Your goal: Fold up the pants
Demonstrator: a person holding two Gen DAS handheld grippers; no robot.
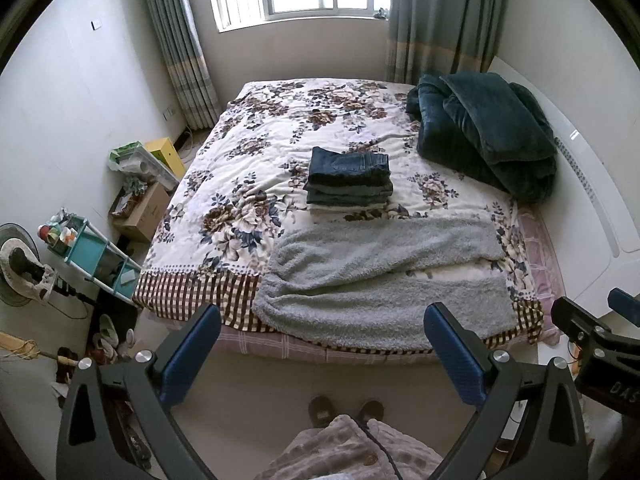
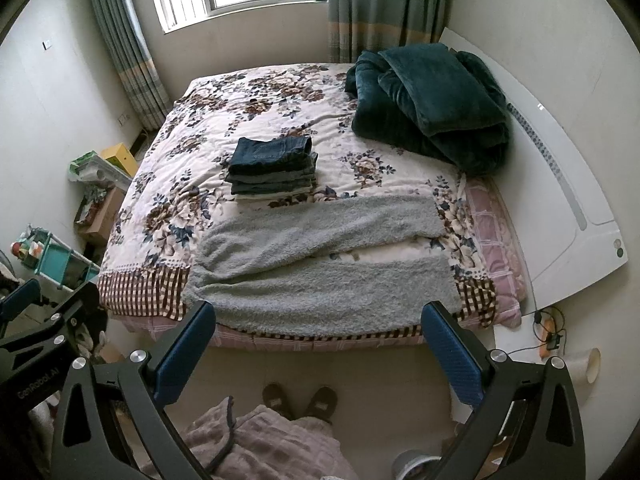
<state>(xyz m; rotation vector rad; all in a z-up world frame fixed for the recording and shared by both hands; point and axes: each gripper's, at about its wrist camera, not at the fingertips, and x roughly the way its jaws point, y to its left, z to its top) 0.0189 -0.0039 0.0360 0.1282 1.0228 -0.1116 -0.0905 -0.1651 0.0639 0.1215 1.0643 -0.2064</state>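
Grey fleece pants [image 1: 380, 276] lie spread flat along the near edge of the bed, waist to the left and the two legs reaching right; they also show in the right wrist view [image 2: 320, 264]. My left gripper [image 1: 322, 316] is open and empty, held above the floor just short of the bed edge. My right gripper [image 2: 318, 314] is open and empty at the same height. A stack of folded dark pants [image 1: 350, 178] sits mid-bed behind the grey pants and also shows in the right wrist view [image 2: 274, 166].
A dark green blanket [image 1: 484, 132] is heaped at the bed's far right by the white headboard [image 2: 560, 184]. Boxes [image 1: 144, 208] and a teal cart [image 1: 96, 256] stand left of the bed. The floral quilt [image 1: 280, 128] covers the bed. My slippered feet [image 1: 346, 408] stand before it.
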